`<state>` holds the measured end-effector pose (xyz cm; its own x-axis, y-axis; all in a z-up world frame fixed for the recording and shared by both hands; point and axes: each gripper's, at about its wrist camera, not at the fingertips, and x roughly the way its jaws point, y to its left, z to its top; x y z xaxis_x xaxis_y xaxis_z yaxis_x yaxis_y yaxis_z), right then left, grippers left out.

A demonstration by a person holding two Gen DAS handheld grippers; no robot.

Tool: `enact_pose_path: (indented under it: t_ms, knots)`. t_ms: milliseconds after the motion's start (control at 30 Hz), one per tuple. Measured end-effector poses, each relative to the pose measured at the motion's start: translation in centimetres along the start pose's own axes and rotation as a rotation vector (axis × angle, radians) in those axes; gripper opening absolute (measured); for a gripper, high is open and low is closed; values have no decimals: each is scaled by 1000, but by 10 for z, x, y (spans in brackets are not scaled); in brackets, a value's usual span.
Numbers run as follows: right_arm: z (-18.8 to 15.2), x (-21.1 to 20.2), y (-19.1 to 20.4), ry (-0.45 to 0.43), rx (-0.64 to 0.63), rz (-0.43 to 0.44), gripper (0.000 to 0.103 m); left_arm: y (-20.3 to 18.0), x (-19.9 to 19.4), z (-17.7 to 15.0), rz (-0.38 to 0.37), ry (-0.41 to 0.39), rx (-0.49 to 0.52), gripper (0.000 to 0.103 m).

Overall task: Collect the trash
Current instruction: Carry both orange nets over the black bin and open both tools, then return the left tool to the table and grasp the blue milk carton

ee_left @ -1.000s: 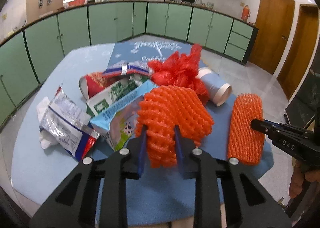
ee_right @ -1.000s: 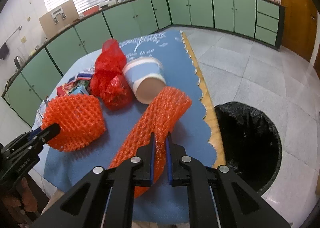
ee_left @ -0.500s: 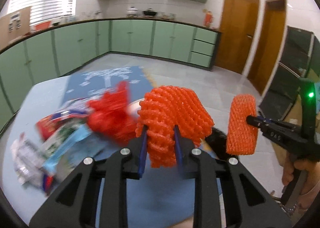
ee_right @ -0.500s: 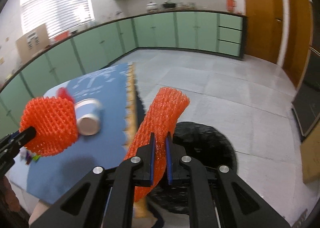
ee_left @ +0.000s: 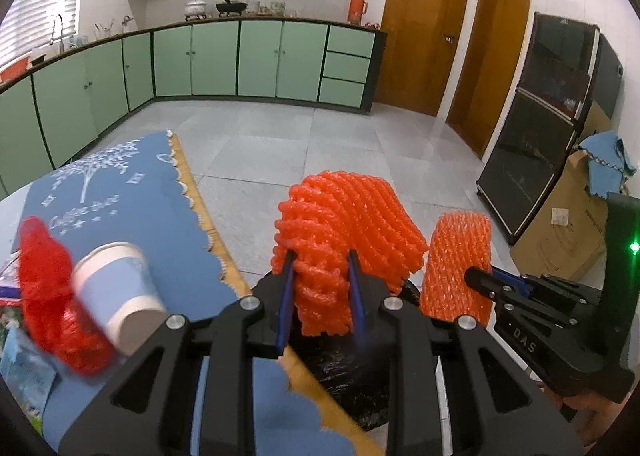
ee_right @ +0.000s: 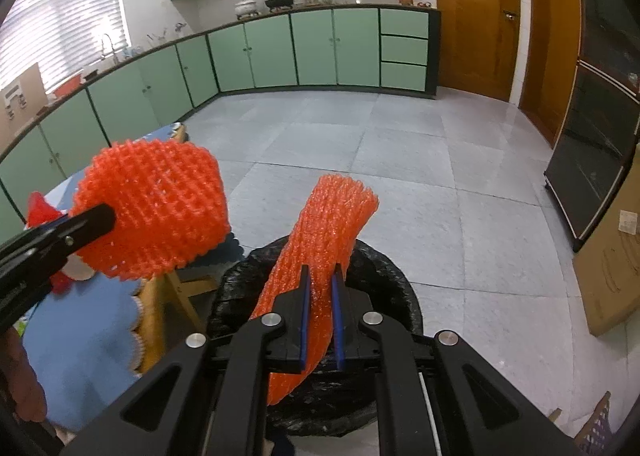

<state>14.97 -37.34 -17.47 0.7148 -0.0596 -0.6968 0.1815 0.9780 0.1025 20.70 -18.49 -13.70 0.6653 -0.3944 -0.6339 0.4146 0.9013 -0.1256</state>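
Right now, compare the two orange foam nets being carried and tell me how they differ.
The left hand-held gripper holds a bulky foam net, puffed into a wide bundle; the right hand-held gripper pinches a slim foam net, a long flattened sleeve. The slim one hangs over the black-lined bin; the bulky one sits beside it, nearer the table edge. Both are orange mesh.

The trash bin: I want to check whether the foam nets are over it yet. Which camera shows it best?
The right wrist view: the trash bin shows most of its black-lined rim, with the long foam net held in the right tool above it. The left wrist view shows only a patch of black liner behind the left tool.
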Motion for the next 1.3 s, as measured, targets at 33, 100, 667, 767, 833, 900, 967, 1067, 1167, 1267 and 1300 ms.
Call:
enact_pose_path:
  t_ms: [33,100,667,767,833,900,967,1067,1167,1267,1300]
  knots:
    - [1,3,-2,2,6,-2,10,0,5,0,-5,8,-2,24]
    - [1,8,-6,10,15,-5,12,-1,10,1,-8,19,-9,28]
    - [18,-29,3,-99,11,-2,61,24,-37,10,13,-80,-62,58]
    - [20,-44,17,-141,-17,23,79,41,-67,4,47,-131,-82,68]
    - [21,-53,27,-165,-41,34,85,59,-89,-4,85,-157,-107,70]
    - [22,-61,39,-182,-56,53,88,74,-105,-11,134,-172,-126,71]
    - [21,-67,51,-192,-61,80,89,94,-124,-22,199,-184,-149,73]
    - [21,-71,70,-199,-76,125,90,119,-149,-40,298,-194,-172,74]
    - [16,-73,96,-209,-109,172,90,137,-173,-61,401,-208,-177,77]
    - [10,-72,125,-218,-150,216,90,151,-189,-80,458,-207,-179,77]
    - [8,-71,136,-221,-166,235,90,153,-191,-85,467,-202,-178,77]
